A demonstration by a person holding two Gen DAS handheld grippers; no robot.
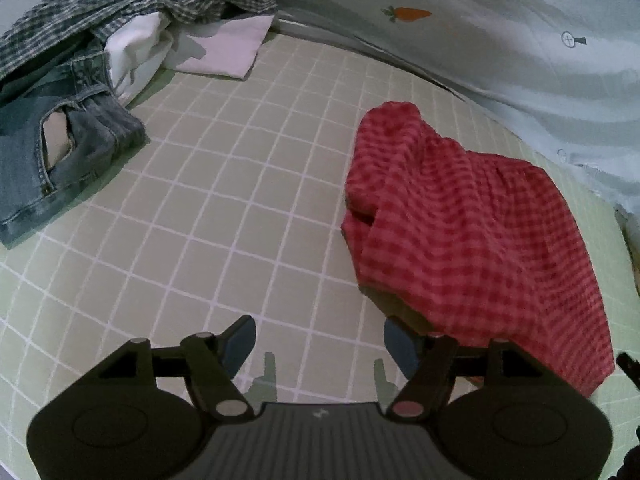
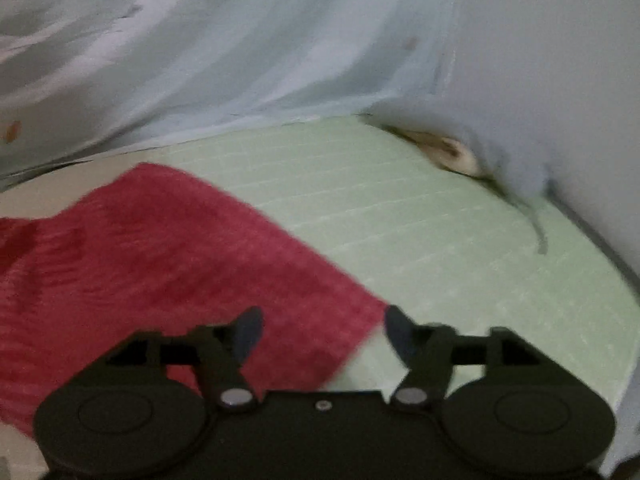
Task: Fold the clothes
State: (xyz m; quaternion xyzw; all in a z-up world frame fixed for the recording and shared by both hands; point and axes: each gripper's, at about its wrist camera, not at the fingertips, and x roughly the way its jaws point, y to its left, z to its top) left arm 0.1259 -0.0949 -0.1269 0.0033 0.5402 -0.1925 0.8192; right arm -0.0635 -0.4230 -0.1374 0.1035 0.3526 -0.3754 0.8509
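Both grippers wide apart, gripping nothing: left gripper (image 1: 320, 344) above checked sheet (image 1: 224, 200), right gripper (image 2: 324, 334) over edge of red cloth (image 2: 160, 248). Red checked cloth (image 1: 472, 232) bunched ahead-right of left gripper. Jeans (image 1: 52, 152), plaid shirt (image 1: 120, 4), white garment (image 1: 224, 46) piled far ahead-left.

Under my claws the sheet (image 1: 224, 200) is pale green with a white grid. The cloth (image 1: 472, 232) by my left claw (image 1: 320, 342) is red-and-pink gingham; through my right one (image 2: 324, 334) it's just a blurry red. Jeans (image 1: 48, 160) are faded blue, the shirt (image 1: 120, 4) is dark green-and-white check, and there's something plain white (image 1: 236, 46). The curtain (image 1: 500, 24) is pale blue with little orange carrots. My pads (image 1: 240, 342) are dark blue on black.
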